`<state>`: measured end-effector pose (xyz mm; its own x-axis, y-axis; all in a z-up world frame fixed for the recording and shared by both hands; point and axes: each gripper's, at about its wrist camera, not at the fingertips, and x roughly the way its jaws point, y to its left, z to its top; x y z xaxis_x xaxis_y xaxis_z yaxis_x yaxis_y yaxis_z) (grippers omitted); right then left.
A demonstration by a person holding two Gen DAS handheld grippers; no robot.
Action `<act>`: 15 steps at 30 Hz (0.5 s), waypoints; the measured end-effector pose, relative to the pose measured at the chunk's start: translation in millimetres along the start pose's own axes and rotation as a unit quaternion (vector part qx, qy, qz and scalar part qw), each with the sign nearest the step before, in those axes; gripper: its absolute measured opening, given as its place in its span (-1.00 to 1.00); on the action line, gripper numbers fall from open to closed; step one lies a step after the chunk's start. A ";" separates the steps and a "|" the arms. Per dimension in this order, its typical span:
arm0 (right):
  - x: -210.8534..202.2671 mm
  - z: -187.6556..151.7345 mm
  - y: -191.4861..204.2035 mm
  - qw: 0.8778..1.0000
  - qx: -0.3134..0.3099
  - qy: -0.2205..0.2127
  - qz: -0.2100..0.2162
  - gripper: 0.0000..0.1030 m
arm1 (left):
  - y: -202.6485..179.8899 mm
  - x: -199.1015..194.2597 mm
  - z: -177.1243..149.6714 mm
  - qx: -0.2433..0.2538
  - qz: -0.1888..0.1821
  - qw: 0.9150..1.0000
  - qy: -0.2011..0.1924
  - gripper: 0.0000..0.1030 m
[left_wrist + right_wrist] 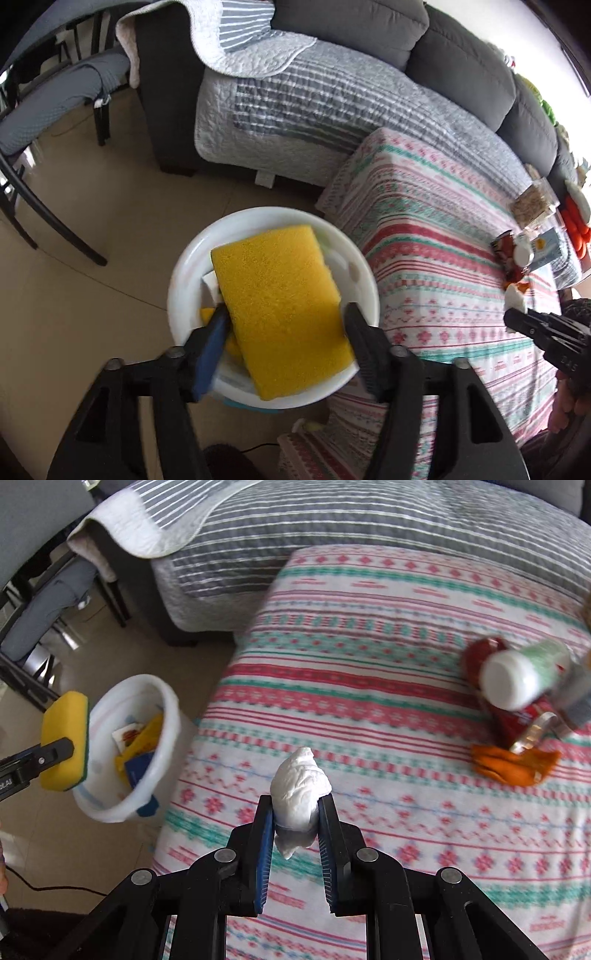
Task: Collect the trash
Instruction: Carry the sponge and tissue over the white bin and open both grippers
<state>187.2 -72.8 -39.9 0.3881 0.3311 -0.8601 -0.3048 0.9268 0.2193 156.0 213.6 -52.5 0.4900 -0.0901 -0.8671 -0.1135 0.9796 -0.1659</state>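
**Sponge over the bin, tissue in the other grip**

The yellow sponge sits clamped between the fingers of the left gripper, held above the open mouth of the white trash bin. The bin stands on the tiled floor just beside the patterned table cloth — inside it lie yellow scraps and a blue card, seen from the right wrist view. The right gripper is clenched on a crumpled white tissue, held above the cloth. Further off on the cloth lie a red can, a white-capped bottle resting against it, and an orange peel — all blurred. Behind the table is a sofa under a grey striped quilt.
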 end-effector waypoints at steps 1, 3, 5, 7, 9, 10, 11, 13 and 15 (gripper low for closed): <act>2.8 1.6 5.3 1.000 -0.004 -0.001 0.002 -0.61 | 2.2 1.1 -0.6 -0.002 0.012 1.000 0.002 0.75; 7.4 3.0 14.0 1.000 -0.012 -0.002 0.005 -0.61 | 7.8 0.9 -1.9 -0.008 0.044 0.999 0.005 0.80; 11.5 4.9 22.1 1.000 -0.017 -0.002 0.007 -0.61 | 15.5 -1.9 -4.1 -0.013 0.070 0.997 0.006 0.82; 15.9 7.8 31.3 1.000 -0.023 -0.001 0.010 -0.61 | 23.4 -3.7 -6.3 -0.018 0.089 0.996 0.011 0.87; 20.1 10.0 39.9 1.000 -0.025 0.000 0.016 -0.61 | 33.9 -7.4 -8.3 -0.025 0.104 0.994 0.016 0.87; 22.0 11.6 43.4 0.999 -0.027 0.003 0.020 -0.61 | 38.9 -8.5 -8.8 -0.027 0.112 0.993 0.017 0.88; 24.6 13.2 49.0 0.999 -0.032 0.006 0.024 -0.60 | 43.0 -9.7 -9.1 -0.028 0.118 0.992 0.016 0.88; 28.2 16.6 59.6 0.999 -0.042 0.007 0.029 -0.60 | 52.3 -14.2 -10.5 -0.029 0.128 0.991 0.011 0.88; 34.5 20.8 73.3 0.998 -0.053 0.008 0.037 -0.60 | 61.2 -17.8 -11.9 -0.037 0.128 0.991 0.009 0.88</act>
<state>196.4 10.2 -43.9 0.3476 0.3945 -0.8506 -0.4232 0.8755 0.2331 130.1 272.9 -52.8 0.4218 0.1569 -0.8930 -0.2960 0.9548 0.0279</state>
